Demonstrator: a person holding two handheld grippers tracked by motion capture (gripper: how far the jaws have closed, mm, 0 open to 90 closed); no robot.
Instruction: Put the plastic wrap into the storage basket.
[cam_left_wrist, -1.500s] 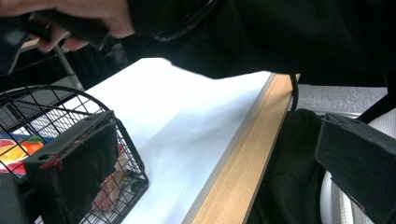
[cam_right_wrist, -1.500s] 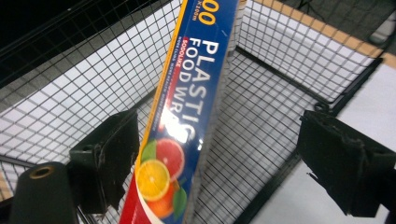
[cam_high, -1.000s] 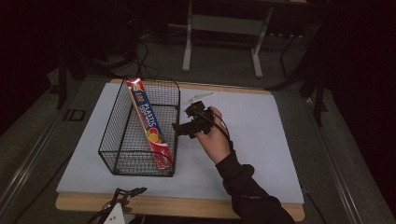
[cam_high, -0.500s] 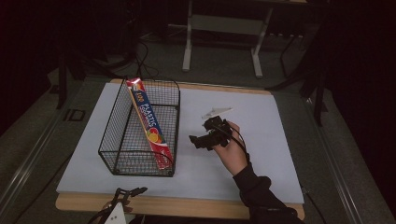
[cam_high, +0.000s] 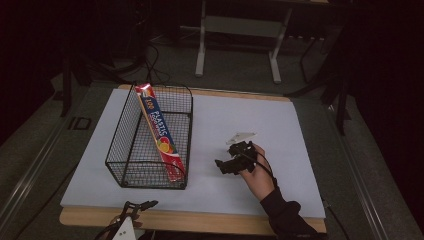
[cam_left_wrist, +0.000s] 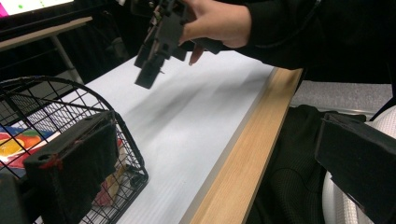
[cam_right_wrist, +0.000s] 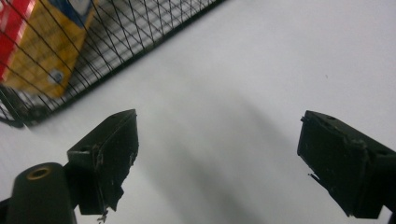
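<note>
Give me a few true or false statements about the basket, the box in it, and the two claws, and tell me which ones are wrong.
1. The wire basket sits on the white table top. True.
2. The long box lies flat on the table outside the basket. False: it leans tilted inside the basket, its top end at the far rim.
3. The right claw is open and holds nothing. True.
4. The right claw is inside the basket. False: it is above the bare table top, to the right of the basket.
5. The left claw is clamped on the box. False: its jaws stand wide apart near the table's front edge, gripping nothing.
</note>
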